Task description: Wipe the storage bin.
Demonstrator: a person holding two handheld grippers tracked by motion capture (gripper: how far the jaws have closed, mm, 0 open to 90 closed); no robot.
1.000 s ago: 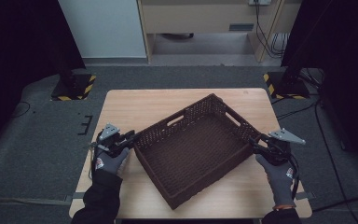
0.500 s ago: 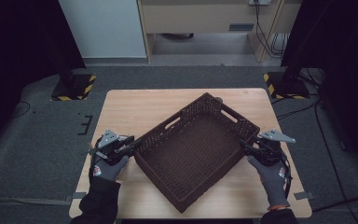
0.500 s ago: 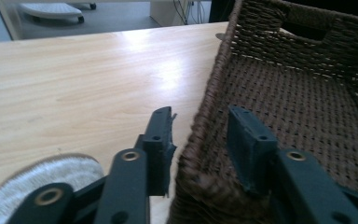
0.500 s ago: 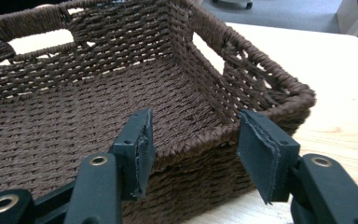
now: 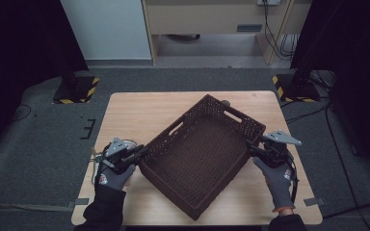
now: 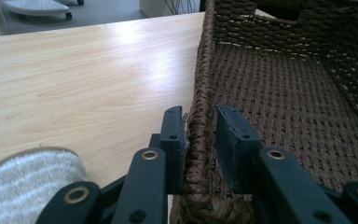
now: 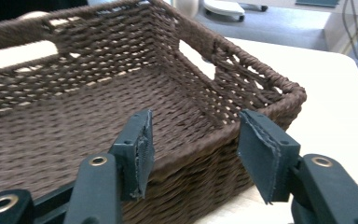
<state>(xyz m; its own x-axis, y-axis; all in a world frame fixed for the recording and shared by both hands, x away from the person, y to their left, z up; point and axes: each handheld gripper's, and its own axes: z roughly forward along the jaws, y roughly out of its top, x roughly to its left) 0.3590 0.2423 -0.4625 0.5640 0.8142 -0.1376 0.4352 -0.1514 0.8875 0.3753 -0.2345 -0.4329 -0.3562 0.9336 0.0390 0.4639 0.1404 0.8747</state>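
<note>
Basket [image 5: 202, 159]: brown wicker, empty, askew at bench [image 5: 139, 108] centre | left tool [image 6: 199, 135]: just clamped shut on its rim | right tool [image 7: 193, 154]: jaws opening, wide, astride opposite rim.

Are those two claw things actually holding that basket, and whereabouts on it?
The left gripper clamps the basket by its side rim. The right gripper has its jaws open astride the opposite rim, not gripping.
</note>
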